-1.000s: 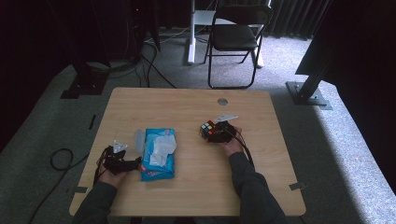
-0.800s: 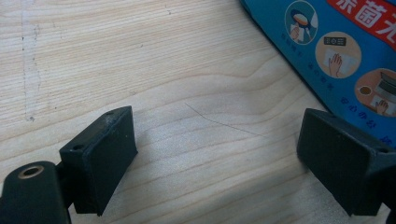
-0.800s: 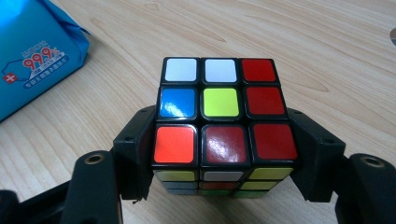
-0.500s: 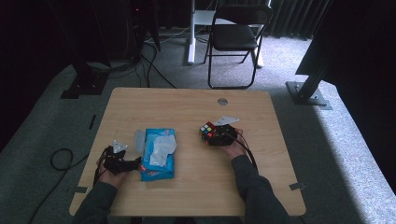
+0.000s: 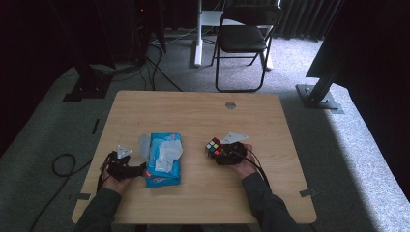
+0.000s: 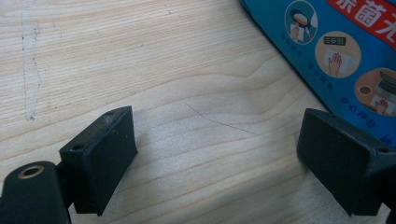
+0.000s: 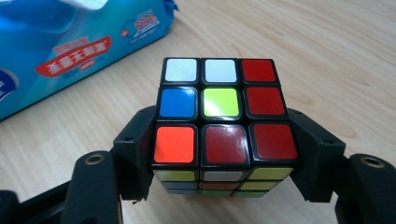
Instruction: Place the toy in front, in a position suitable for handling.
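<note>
A scrambled puzzle cube sits between the jaws of my right gripper, which is shut on its two sides at the table's right middle. A blue wet-wipe pack lies left of centre with a white wipe pulled out of its top. My left gripper rests low at the pack's left front corner, open, with bare wood between its pads; the right pad is against the pack's edge.
The wooden table has a round grommet near its far edge. A folding chair and stand bases sit on the carpet beyond it. The pack's opened flap lies beside it.
The right gripper with the cube has drifted slightly toward the person and to the left. The left gripper has stayed by the pack.
</note>
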`<state>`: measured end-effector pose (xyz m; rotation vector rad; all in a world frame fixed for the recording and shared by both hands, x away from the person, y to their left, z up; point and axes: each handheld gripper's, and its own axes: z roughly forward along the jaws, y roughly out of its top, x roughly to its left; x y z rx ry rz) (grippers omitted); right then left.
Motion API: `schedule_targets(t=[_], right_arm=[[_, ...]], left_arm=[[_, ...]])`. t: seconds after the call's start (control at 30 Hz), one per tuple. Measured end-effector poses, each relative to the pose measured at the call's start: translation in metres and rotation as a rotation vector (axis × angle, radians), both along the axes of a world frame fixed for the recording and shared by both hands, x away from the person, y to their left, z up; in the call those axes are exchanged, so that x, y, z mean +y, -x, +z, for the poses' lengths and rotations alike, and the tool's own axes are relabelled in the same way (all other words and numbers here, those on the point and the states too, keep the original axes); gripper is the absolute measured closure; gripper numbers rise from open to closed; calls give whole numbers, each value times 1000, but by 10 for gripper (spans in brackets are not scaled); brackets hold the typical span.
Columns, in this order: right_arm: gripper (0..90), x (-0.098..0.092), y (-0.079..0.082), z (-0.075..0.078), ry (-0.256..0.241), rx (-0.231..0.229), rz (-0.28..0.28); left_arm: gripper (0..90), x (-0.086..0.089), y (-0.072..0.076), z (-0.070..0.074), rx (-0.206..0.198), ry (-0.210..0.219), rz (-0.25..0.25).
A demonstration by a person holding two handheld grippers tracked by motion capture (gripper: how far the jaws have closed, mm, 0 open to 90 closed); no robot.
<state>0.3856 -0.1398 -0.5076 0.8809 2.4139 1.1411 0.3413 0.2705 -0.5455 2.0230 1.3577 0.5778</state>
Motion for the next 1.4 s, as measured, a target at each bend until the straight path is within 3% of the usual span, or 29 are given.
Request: schedule_targets(t=[0.3, 0.57, 0.6, 0.77, 1.0, 1.2, 1.4], right_arm=[[340, 3, 13, -9, 17, 21, 17], [336, 4, 14, -14, 16, 27, 26], [284, 4, 14, -14, 6, 29, 27], [234, 0, 15, -11, -13, 19, 21], [234, -18, 22, 1, -91, 24, -2], [254, -41, 31, 10, -90, -13, -30], [289, -65, 30, 0, -71, 12, -111]], left_arm=[[115, 0, 0, 0, 0, 0, 0], [114, 0, 0, 0, 0, 0, 0], [114, 0, 0, 0, -1, 0, 0], [114, 0, 0, 0, -1, 0, 1], [113, 0, 0, 0, -1, 1, 1], [124, 1, 0, 0, -3, 1, 2], [144, 1, 0, 1, 0, 1, 0]])
